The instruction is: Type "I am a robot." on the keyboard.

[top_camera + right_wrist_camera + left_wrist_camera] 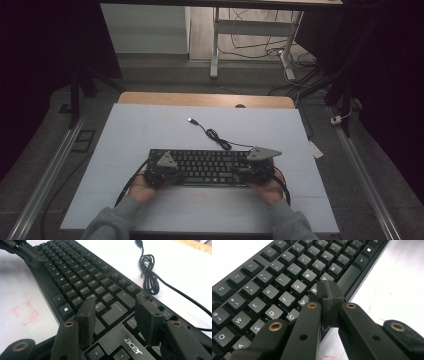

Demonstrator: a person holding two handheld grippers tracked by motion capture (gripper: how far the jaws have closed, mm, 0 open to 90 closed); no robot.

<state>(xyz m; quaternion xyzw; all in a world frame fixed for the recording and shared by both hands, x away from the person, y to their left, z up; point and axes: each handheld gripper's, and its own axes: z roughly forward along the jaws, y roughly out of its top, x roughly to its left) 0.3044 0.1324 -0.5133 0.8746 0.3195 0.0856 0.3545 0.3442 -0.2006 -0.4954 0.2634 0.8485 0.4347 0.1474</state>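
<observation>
the keyboard point(200, 167) is lying on the white mat point(150, 130), near the person's edge, with its cable point(220, 139) trailing away behind it. the left gripper point(329, 293) is hovering over the keyboard's bottom letter row, just above the space bar, its jaws pressed flat together with nothing between them. the right gripper point(117, 315) is sitting over the keyboard's enter and arrow keys, jaws about half open and holding nothing — the pads seem to be clear of the keys, though it is hard to be sure. the risk: closed tips poking down could be hitting two keys at once, or sliding the keyboard across the mat. no containers are standing anywhere around the keyboard.
</observation>
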